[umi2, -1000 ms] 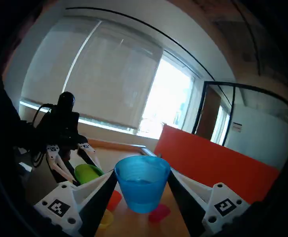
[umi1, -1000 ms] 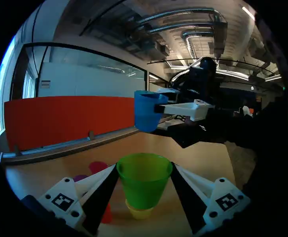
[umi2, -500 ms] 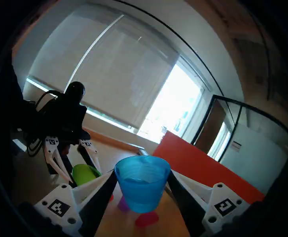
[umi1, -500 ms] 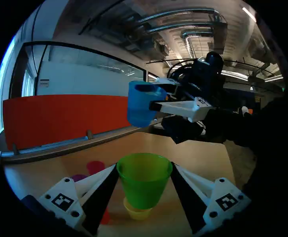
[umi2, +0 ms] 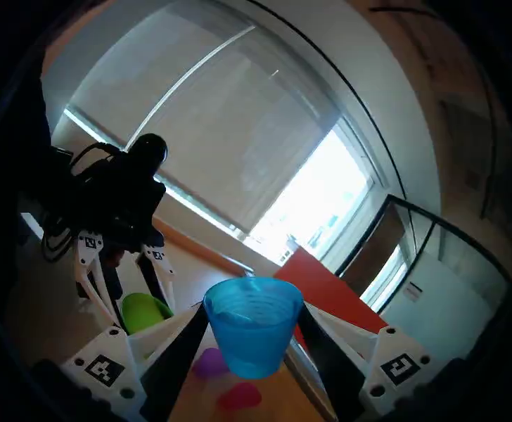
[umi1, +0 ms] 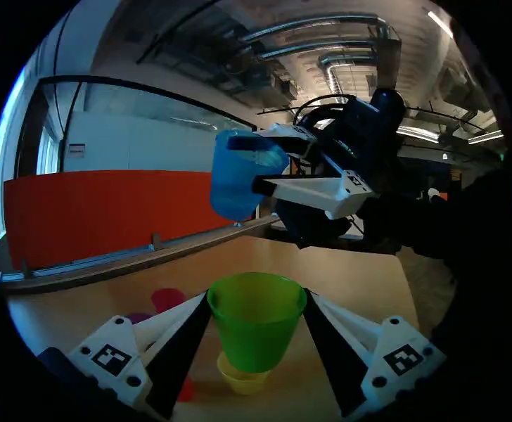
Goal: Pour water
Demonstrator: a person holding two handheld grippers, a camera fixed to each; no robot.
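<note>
Blue cup (umi1: 238,176), clamped in our right gripper (umi2: 252,309), hung upper centre, seemingly off-line from the green cup (umi1: 257,320) clamped bottom-centre in our left gripper (umi1: 256,301), so we risked spilling.

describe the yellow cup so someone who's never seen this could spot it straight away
Find the wooden table before the orange wall panel. On it, just below the green cup held in the left tongs, stands the yellow cup. It is the only yellow one; the pink cup, purple cup and red cup sit off to one side.
</note>
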